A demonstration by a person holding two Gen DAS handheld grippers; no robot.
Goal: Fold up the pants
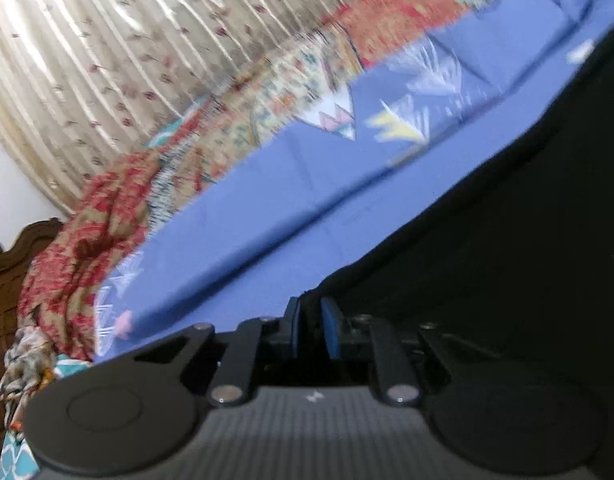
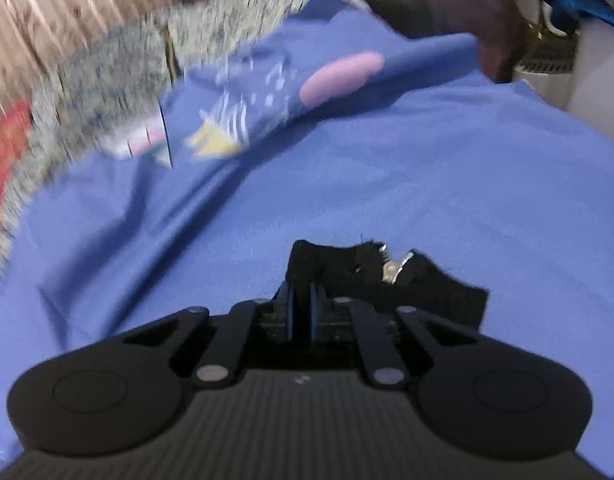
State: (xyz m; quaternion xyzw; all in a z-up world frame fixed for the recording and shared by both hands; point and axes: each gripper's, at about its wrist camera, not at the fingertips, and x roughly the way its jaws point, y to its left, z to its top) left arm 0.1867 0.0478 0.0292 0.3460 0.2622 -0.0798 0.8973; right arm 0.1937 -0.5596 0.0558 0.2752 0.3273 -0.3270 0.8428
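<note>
Black pants [image 1: 507, 220] lie on a blue bedsheet [image 1: 267, 208] and fill the right side of the left wrist view. My left gripper [image 1: 310, 320] is shut on an edge of this black cloth, which sits pinched between its blue pads. In the right wrist view my right gripper [image 2: 301, 304] is shut on the waist end of the black pants [image 2: 347, 268], where a metal clasp [image 2: 393, 266] shows just right of the fingers. The rest of the pants is out of sight in that view.
The blue sheet [image 2: 387, 168] has printed patterns and a raised fold at the back. A red and beige patterned blanket [image 1: 107, 208] is heaped along the far side. Behind it hang flowered curtains [image 1: 107, 40]. A carved wooden headboard [image 1: 11, 256] stands at the left.
</note>
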